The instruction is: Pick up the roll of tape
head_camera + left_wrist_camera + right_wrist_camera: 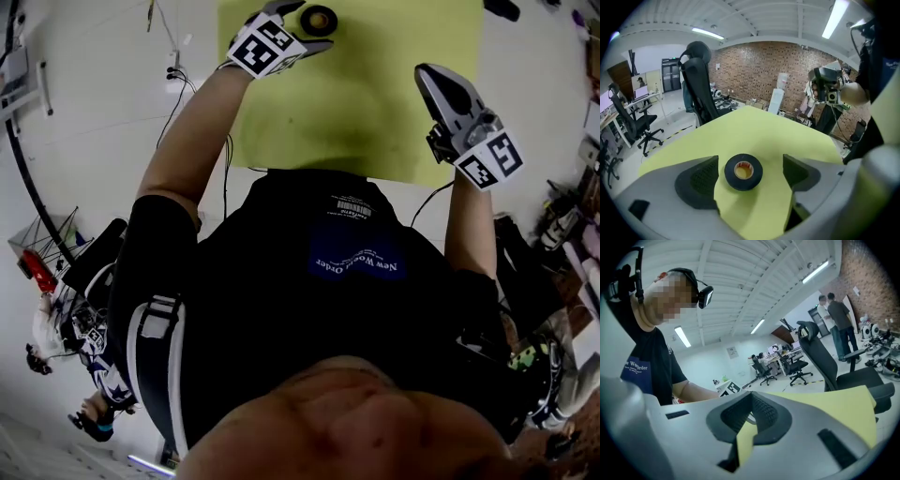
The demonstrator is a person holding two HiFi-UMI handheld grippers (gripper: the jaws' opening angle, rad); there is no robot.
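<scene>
Approach step, no grasp yet. My left gripper (750,161) has its jaws wide apart, straddling the roll of tape (743,172), pads clear of it. Roll lies flat on the far part of the yellow mat (754,126). My right gripper (749,404) is closed, empty, off right. Next: lower, centre, squeeze across the roll.

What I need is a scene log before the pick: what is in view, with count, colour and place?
roll of tape: one, black with a yellowish core, flat on the mat, between the left gripper's jaws, untouched
mat: one, yellow-green, under the tape
office chairs: several, black, beyond the mat and at far desks
people: two, dark clothes, standing far off
brick wall: one, red-brown, in the background
left gripper: one, grey, jaws open either side of the tape
right gripper: one, grey, jaws together, empty, above the mat
</scene>
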